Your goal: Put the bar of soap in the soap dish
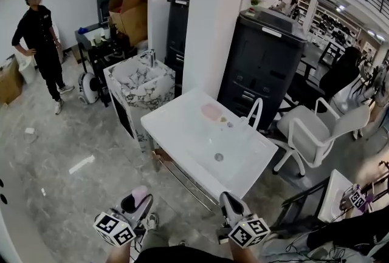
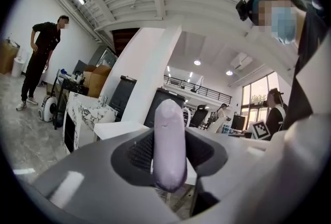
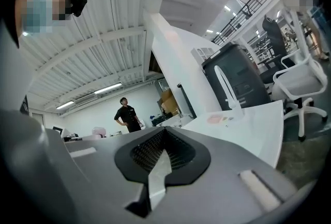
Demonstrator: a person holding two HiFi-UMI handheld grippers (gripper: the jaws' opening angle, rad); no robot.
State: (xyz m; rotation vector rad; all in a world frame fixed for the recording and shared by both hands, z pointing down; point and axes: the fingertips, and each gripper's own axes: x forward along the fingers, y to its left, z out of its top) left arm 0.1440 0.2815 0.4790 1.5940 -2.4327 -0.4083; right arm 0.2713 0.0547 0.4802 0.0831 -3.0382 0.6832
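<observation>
L gripper [image 1: 135,202] clamped on lilac soap bar [image 2: 170,140], lower left; R gripper [image 1: 231,202] closed, empty. Pink soap dish [image 1: 213,112] mid-frame on white washbasin [image 1: 182,134] — well apart. Firm grip, carry level, release low over dish.

Grey marbled floor [image 1: 61,134], white pillar [image 1: 203,19], white chair [image 1: 316,128], black cabinet [image 1: 264,67]

Showed smooth, matt lilac bar of soap [image 2: 169,145] against ribbed black rubbery pads [image 2: 137,153]; glossy white washbasin top [image 1: 177,125]; marble-veined sink cabinet [image 1: 135,84]; brown cardboard box [image 1: 130,11]; polished grey floor [image 1: 61,134].
</observation>
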